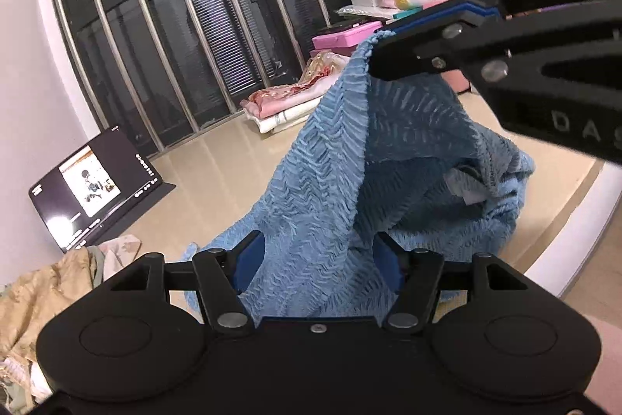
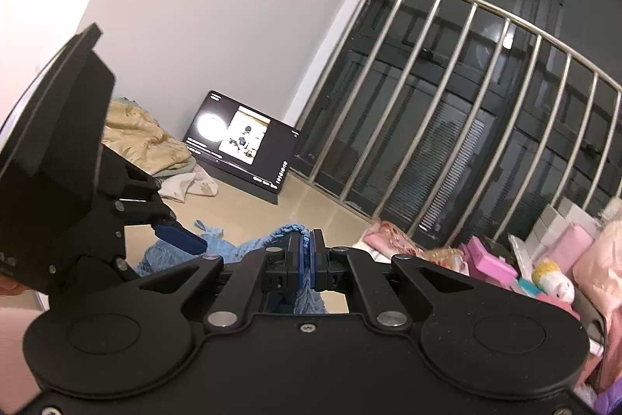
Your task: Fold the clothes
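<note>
Right gripper (image 2: 310, 255): my jaws pinch the blue top (image 1: 330, 158) at its raised edge.
Left gripper (image 1: 317, 261): my jaws half-wide, cloth hanging between, ungripped.

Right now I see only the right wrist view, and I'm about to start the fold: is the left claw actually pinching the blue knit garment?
Observer: No. In the left wrist view the left claw is open, and the blue knit garment passes loose between its pads.
Operator: How does the cloth hang?
Observer: The right claw pinches one top edge. The cloth drapes down from there, and its lower part bunches on the beige surface.
Operator: Any way to tell inside from outside?
Observer: A white label shows inside the garment's opening.
</note>
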